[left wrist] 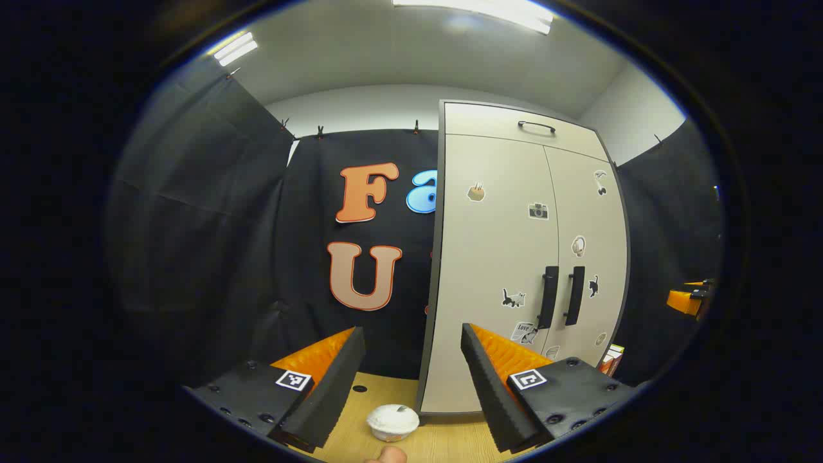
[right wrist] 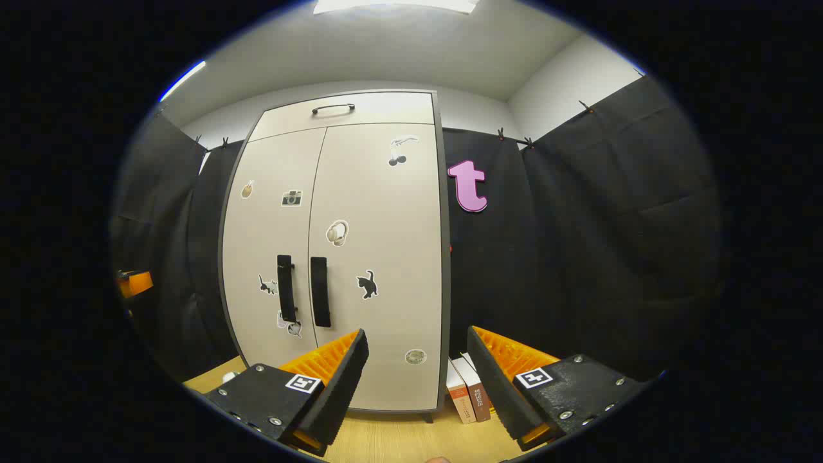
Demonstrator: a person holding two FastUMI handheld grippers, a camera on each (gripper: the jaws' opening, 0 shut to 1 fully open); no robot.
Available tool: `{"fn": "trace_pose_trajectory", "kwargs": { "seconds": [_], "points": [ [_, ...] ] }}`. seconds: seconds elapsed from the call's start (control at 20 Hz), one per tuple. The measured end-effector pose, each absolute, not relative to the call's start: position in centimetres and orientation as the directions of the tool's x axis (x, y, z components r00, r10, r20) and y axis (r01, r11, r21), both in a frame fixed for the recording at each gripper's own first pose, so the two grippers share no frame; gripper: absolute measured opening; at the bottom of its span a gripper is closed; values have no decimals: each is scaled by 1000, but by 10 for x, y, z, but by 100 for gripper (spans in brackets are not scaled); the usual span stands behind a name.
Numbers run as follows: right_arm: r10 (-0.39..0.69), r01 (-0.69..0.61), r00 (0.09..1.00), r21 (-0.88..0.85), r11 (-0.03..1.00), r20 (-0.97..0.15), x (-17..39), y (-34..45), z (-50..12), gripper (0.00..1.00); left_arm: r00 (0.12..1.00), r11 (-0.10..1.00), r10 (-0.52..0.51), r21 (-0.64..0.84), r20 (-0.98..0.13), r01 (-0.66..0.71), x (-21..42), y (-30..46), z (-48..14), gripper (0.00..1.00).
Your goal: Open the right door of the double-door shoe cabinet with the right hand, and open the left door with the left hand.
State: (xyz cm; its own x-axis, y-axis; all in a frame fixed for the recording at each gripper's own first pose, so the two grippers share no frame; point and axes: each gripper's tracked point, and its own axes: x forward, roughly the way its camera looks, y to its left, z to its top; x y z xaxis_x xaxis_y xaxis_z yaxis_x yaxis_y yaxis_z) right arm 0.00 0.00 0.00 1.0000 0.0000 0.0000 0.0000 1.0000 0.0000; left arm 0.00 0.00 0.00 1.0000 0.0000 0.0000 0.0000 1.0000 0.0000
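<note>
A tall beige shoe cabinet (left wrist: 495, 257) (right wrist: 379, 212) stands on the wooden table with both doors closed. The left door (left wrist: 492, 270) (right wrist: 273, 244) and right door (left wrist: 588, 244) (right wrist: 379, 257) each carry a black vertical handle at the middle seam: left handle (left wrist: 548, 297) (right wrist: 285, 287), right handle (left wrist: 574, 295) (right wrist: 320, 291). My left gripper (left wrist: 411, 379) is open, held back from the cabinet's left front corner. My right gripper (right wrist: 418, 379) is open too, short of the right door's lower part. The other gripper (left wrist: 688, 299) (right wrist: 132, 283) peeks in at each view's edge.
A small white bowl (left wrist: 392, 421) sits on the wooden table (left wrist: 450, 444) in front of the cabinet's left corner. Several books (right wrist: 466, 389) (left wrist: 611, 360) lean against the cabinet's right side. A drawer with a black handle (right wrist: 333, 108) tops the cabinet. Black cloth walls surround the booth.
</note>
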Motion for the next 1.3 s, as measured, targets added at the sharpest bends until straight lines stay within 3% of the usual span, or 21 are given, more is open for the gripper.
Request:
{"fn": "trace_pose_trajectory", "kwargs": {
  "seconds": [1.3],
  "points": [
    [39,-39,999,-16,999,-9,6,30,4,94,996,996,-88,9,-8,88,-2,-29,4,96]
  ]
}}
